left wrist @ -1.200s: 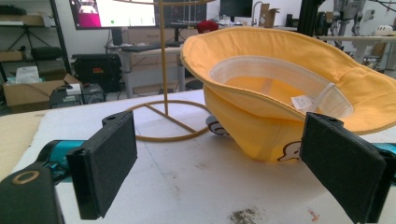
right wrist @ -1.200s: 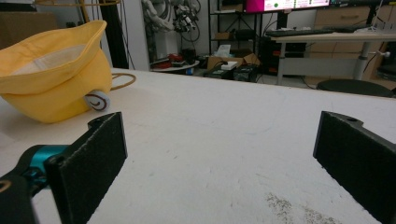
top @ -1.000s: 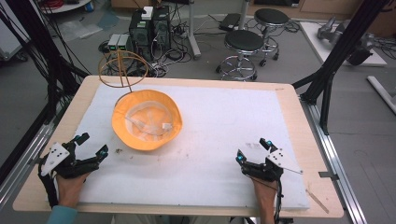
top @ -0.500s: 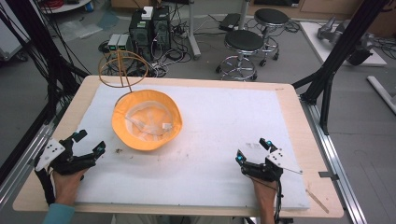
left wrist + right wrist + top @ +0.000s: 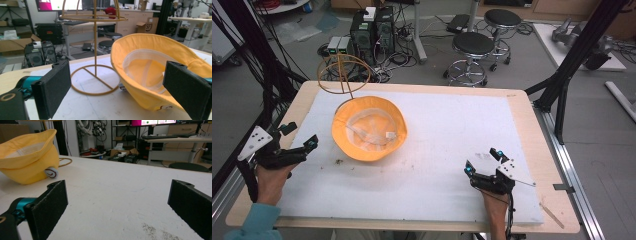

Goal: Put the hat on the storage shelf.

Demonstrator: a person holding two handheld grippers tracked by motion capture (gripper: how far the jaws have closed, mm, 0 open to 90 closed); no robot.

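The left gripper [image 5: 297, 145] is black, with a grey three-cornered plate at its 9 o'clock; small teal tips sit on the jaws; the pads [image 5: 53, 88] are flat, rough and black; the right gripper [image 5: 484, 162] looks the same, trailing a thin black cable; one teal sleeve [image 5: 254, 222] is worn.

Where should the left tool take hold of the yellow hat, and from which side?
Grip the raised brim of the upturned yellow fabric bucket hat on its left edge, nearest the open left tool. That thin rim stands free of the table, so flat jaws likely close over it.
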